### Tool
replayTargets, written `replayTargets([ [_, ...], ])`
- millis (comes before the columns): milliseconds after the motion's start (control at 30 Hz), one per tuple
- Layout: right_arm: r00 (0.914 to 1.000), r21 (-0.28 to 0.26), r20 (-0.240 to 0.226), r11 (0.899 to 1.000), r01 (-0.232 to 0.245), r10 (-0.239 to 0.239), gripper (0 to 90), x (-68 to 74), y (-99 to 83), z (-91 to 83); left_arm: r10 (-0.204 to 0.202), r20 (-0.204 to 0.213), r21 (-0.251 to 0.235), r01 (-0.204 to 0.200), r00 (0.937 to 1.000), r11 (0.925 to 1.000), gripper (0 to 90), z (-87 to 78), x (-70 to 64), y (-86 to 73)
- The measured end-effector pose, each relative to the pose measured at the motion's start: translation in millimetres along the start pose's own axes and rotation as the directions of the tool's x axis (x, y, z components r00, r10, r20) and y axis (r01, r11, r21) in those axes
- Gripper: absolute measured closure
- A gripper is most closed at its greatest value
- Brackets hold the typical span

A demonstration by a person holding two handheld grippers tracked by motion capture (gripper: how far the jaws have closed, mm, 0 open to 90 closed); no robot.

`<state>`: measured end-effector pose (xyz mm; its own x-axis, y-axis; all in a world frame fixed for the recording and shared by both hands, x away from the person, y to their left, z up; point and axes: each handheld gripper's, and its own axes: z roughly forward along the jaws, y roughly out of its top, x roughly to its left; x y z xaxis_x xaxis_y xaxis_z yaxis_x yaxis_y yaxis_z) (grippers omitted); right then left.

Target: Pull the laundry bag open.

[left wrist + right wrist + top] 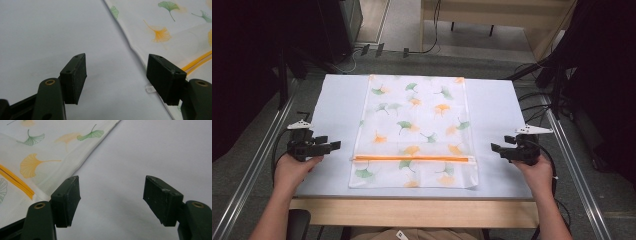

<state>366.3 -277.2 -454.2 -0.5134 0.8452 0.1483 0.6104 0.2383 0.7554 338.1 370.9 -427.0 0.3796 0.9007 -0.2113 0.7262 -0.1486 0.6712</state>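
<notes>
A white mesh bag (414,131) printed with green and orange ginkgo leaves lies flat on the pale sheet (337,100) covering the table (412,212), squarely between the 2 grippers. An orange zipper (412,159) runs across the bag near its close end, roughly level with both sets of fingers.

The left gripper (333,146) is held just off the bag's left edge, its fingers (75,77) set well apart and holding nothing. In the left gripper view the bag's edge (155,35) passes beside the far finger, with the zipper's end (197,63) just beyond that finger and bare sheet (50,32) ahead of the gap.

The right gripper (496,148) mirrors it off the bag's right edge, a little further from the fabric, fingers (67,200) likewise spread and empty. In the right gripper view the bag's edge (50,155) lies beside and beyond one finger (the orange zipper (17,182) ends close to it), and the gap itself opens onto plain sheet (150,150).

Nothing lies between either set of fingers and the bag. Beyond the table's far edge are cables (362,52) on the floor and dark stands (557,75) on both sides.
</notes>
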Motion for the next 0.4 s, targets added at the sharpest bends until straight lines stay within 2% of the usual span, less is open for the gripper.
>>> replayTargets([
  [267, 1.0, 0.015, -0.003, 1.0, 0.002, -0.002, 30.4, 0.5, -1.7, 0.7, 0.012, -0.035, 0.004, -0.012, 0.9993, 0.9999, 26.6, 5.1, 0.7, -0.4],
  [400, 0.9999, 0.03, -0.006, 0.999, 0.011, -0.011, 29.6, 1.0, -4.0, 2.3, 0.061, -0.082, 0.004, -0.061, 0.9947, 0.9981, 18.4, 12.0, 0.0, -1.5],
])
